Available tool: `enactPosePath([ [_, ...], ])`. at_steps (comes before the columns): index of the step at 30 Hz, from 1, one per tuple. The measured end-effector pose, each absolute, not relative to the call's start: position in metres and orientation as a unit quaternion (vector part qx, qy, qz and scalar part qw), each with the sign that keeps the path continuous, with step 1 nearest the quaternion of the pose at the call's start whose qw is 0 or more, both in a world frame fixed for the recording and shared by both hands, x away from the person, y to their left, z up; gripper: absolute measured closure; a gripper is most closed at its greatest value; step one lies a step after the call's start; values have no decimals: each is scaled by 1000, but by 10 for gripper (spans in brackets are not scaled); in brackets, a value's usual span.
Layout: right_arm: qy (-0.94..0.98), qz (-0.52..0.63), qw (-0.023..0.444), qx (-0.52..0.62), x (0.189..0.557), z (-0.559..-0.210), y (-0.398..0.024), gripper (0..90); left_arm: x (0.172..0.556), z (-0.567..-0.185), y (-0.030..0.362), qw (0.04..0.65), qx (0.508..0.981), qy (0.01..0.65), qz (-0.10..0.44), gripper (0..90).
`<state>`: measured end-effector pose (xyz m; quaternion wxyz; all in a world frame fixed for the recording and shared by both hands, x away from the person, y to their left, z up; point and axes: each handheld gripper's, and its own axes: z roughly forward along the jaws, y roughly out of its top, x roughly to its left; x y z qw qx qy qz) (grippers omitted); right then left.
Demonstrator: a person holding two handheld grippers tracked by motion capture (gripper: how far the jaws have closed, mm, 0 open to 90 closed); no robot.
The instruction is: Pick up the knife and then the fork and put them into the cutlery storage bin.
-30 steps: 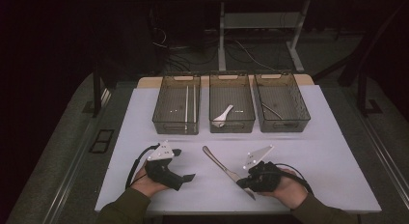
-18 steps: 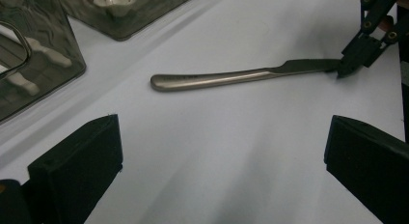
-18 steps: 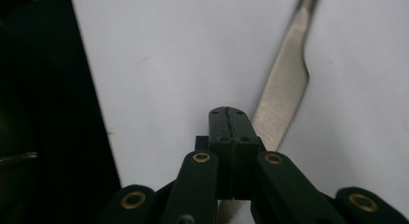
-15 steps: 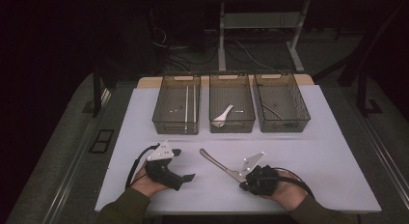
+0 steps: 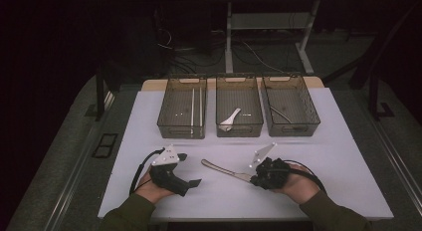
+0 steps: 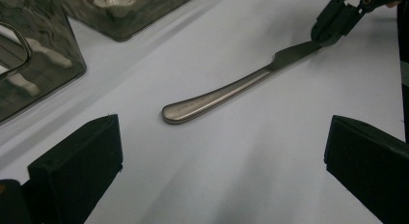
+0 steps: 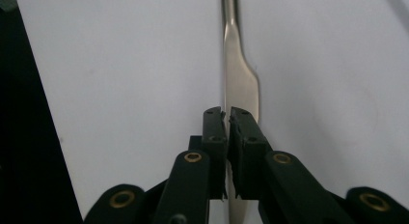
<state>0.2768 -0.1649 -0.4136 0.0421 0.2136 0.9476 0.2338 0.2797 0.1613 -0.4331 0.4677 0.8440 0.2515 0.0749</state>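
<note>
High view: my right gripper (image 5: 255, 179) pinches the butter knife (image 5: 225, 169) by its blade; handle lies on the table (image 5: 348, 156), pointing away from the fingertips; hand low, level.

Left gripper view: my left gripper (image 6: 222, 151) gapes wide, empty; knife just ahead.

Right gripper view: jaws nearly closed on the blade; stiff, slick steel, probably handle-heavy; the handle looks the surer hold.

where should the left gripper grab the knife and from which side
Grip the knife at its rounded handle, near the butt end, coming from above with the jaws across its width. It lies flat on the white mat, so only the narrow sides offer purchase. The left gripper stands open beside that end; the right gripper already pinches the blade.
</note>
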Motion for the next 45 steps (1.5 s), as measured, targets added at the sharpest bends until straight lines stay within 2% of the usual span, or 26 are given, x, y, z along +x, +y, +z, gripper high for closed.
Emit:
enactPosePath([
  [6, 957, 211, 25, 199, 297, -408, -136, 770, 279, -433, 161, 468, 844, 251, 75, 0],
  [20, 971, 157, 9, 182, 328, -411, -82, 754, 279, -433, 161, 470, 843, 250, 74, 0],
  [45, 980, 79, 19, 180, 330, -418, -61, 794, 279, -432, 161, 471, 843, 247, 72, 0],
])
